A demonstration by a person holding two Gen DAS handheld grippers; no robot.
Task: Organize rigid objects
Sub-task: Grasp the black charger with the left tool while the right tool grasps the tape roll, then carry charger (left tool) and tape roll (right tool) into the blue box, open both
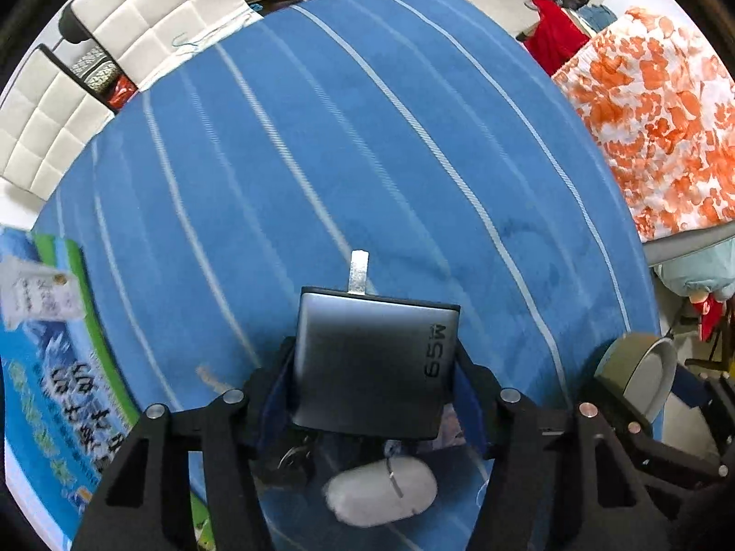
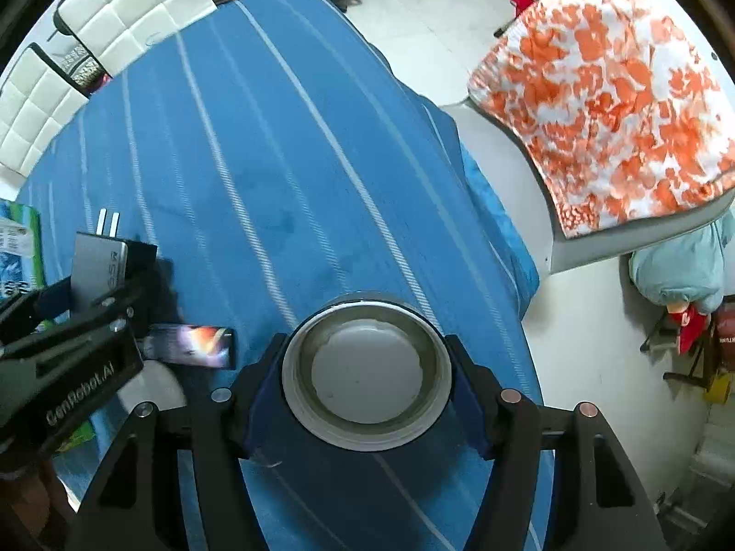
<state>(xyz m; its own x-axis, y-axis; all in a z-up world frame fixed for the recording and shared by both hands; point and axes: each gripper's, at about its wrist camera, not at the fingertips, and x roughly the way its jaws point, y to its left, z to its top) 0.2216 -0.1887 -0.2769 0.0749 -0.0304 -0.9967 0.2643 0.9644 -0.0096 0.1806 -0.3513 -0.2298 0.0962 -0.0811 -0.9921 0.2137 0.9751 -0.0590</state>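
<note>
My left gripper [image 1: 374, 360] points down and is shut on a grey power adapter [image 1: 363, 381] marked 65W, its metal prongs [image 1: 358, 271] sticking out the far end. Under it on the blue striped cloth [image 1: 367, 137] lies a white oval object [image 1: 381, 489]. My right gripper [image 2: 365, 349] is shut on a round grey container [image 2: 367, 367] with a pale disc inside, held above the cloth. In the right wrist view the left gripper [image 2: 98, 284] with the adapter [image 2: 98, 261] is at the left. The container [image 1: 638, 376] shows at the left wrist view's right edge.
A blue-and-green printed box [image 1: 50, 367] lies at the table's left side. A dark card-like packet with a colourful print [image 2: 193, 342] lies beside the left gripper. White padded chairs [image 1: 151, 14] stand at the far edge; an orange-patterned cloth [image 2: 611, 101] covers furniture off the right edge.
</note>
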